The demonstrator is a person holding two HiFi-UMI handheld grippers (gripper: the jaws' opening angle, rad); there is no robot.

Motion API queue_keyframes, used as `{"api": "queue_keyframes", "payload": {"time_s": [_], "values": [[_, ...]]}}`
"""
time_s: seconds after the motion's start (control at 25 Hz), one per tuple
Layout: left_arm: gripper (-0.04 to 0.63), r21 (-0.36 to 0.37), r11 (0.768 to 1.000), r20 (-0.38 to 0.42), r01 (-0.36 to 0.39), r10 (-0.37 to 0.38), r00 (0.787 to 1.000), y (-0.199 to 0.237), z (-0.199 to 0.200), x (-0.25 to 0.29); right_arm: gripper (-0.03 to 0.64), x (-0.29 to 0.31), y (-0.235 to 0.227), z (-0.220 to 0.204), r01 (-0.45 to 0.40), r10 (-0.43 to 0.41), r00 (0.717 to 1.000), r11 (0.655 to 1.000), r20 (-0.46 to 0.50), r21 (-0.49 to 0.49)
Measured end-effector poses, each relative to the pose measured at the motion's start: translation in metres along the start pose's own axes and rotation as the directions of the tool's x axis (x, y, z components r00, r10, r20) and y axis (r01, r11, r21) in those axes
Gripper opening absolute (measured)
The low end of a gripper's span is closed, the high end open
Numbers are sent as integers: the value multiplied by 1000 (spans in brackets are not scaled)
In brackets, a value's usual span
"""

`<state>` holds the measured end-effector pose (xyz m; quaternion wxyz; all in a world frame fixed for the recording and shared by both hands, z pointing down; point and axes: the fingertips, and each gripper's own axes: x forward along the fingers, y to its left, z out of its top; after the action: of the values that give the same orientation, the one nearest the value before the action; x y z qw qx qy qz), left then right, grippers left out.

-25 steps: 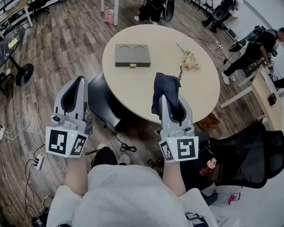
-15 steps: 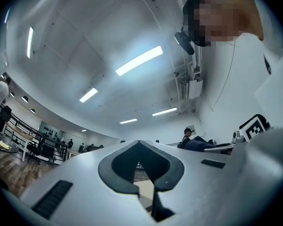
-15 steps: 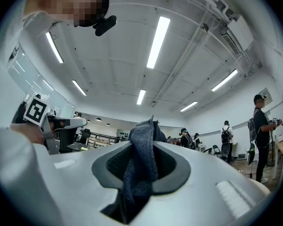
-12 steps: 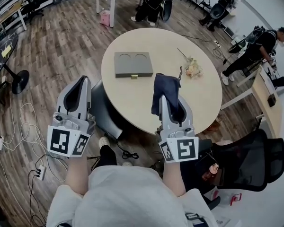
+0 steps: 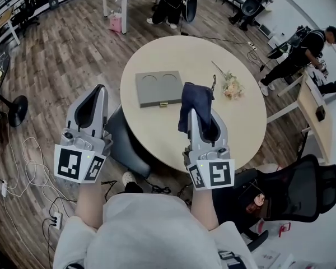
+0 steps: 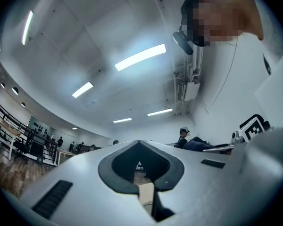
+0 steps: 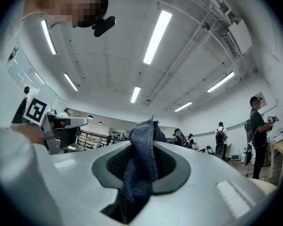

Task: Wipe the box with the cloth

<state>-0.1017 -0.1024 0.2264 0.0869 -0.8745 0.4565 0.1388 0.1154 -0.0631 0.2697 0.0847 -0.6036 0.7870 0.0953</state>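
Observation:
A flat grey-green box [image 5: 158, 88] with two round dents in its lid lies on the round beige table [image 5: 235, 122]. My right gripper [image 5: 197, 115] is shut on a dark blue cloth [image 5: 194, 105], held over the table just right of the box. The cloth [image 7: 140, 164] stands up between the closed jaws in the right gripper view. My left gripper [image 5: 93, 106] hangs left of the table over the floor, shut, with nothing in it. Both gripper views look up at the ceiling.
A small dried flower sprig [image 5: 229, 84] lies on the table right of the cloth. A dark chair [image 5: 123, 139] is tucked under the table's near left edge, and a black office chair [image 5: 294, 192] stands at the right. People [image 5: 301, 49] stand beyond the table. Cables [image 5: 28, 167] trail on the floor.
The view has shifted closer, so the table and box sit lower and nearer in the head view. Both grippers keep their hold and pose.

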Motion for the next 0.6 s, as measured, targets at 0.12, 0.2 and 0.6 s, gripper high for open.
{"api": "queue_keyframes", "payload": {"time_s": [0.12, 0.2, 0.6], "values": [[6, -6, 1000, -7, 25, -25, 1000, 19, -8, 15, 92, 19, 2, -8, 25, -25, 1000, 1000, -8, 0], [6, -6, 999, -11, 42, -42, 999, 30, -13, 25, 92, 31, 3, -13, 43, -43, 999, 999, -13, 2], [6, -39, 990, -49, 139, -141, 989, 67, -49, 55, 92, 71, 18, -40, 113, -111, 991, 993, -71, 29]]}}
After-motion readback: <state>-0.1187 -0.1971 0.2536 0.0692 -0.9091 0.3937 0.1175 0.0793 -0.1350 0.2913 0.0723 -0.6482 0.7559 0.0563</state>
